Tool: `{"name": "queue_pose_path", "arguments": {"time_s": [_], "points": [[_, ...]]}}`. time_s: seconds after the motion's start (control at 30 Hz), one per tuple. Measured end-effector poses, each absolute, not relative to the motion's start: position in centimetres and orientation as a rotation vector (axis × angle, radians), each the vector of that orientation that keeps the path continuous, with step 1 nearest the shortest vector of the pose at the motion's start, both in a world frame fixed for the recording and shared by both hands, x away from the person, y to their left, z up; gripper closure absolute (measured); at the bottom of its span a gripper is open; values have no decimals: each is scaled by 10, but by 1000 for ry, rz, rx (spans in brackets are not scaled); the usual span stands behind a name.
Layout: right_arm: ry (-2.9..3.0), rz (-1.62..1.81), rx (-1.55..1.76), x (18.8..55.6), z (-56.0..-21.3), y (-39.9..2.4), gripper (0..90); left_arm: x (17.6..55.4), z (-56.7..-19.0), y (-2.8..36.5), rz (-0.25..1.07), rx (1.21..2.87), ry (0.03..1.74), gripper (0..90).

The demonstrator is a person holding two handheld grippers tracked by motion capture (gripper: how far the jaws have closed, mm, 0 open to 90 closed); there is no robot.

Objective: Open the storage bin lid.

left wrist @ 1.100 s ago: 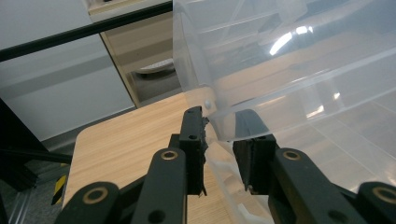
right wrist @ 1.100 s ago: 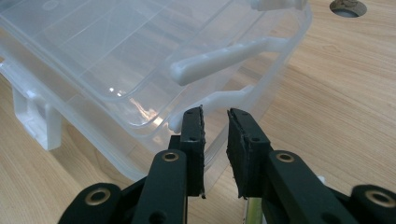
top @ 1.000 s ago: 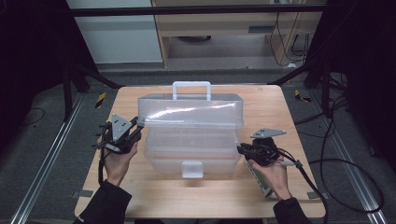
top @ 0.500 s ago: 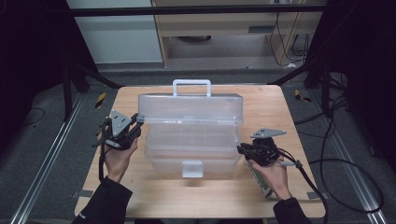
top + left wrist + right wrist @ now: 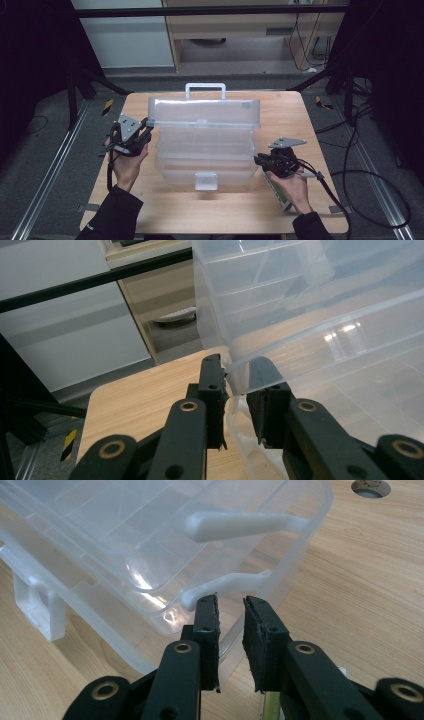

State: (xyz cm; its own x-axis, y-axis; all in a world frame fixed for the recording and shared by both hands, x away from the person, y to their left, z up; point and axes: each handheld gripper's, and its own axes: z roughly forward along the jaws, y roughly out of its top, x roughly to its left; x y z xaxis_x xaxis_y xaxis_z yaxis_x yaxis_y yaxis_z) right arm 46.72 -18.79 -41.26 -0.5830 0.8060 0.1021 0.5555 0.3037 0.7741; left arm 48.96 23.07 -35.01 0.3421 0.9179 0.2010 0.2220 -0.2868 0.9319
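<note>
A clear plastic tool box [image 5: 205,155] stands mid-table with its lid [image 5: 205,112] swung up and the white handle [image 5: 205,89] at the far side. My left gripper [image 5: 148,125] is at the lid's left end. Its jaws have just been closing, and the lid's edge [image 5: 260,347] runs between them [image 5: 236,366] with the pads pressed on it. My right gripper [image 5: 258,160] is at the box's right front corner. There it is shut [image 5: 230,602] on the rim of the base [image 5: 165,615]. A white latch [image 5: 205,181] hangs at the front.
The wooden table [image 5: 310,115] has a round hole [image 5: 370,486] near the box. A green-and-white packet [image 5: 279,194] lies under the right hand. A black cable [image 5: 360,180] trails off the right edge. Metal frame rails flank the table.
The lid has swung up from a tilted position to stand nearly upright. The left gripper rose slightly with it. The right gripper stayed put.
</note>
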Motion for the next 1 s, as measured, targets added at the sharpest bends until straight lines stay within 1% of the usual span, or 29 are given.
{"name": "queue_pose_path", "arguments": {"time_s": [0.4, 1.0], "points": [[2270, 1158, 1232, 468, -413, -188, 762, 500, -342, 228, 1013, 1731, 1033, 785], [2271, 1148, 1230, 467, -412, -187, 759, 513, -331, 226, 1007, 1728, 1033, 786]]}}
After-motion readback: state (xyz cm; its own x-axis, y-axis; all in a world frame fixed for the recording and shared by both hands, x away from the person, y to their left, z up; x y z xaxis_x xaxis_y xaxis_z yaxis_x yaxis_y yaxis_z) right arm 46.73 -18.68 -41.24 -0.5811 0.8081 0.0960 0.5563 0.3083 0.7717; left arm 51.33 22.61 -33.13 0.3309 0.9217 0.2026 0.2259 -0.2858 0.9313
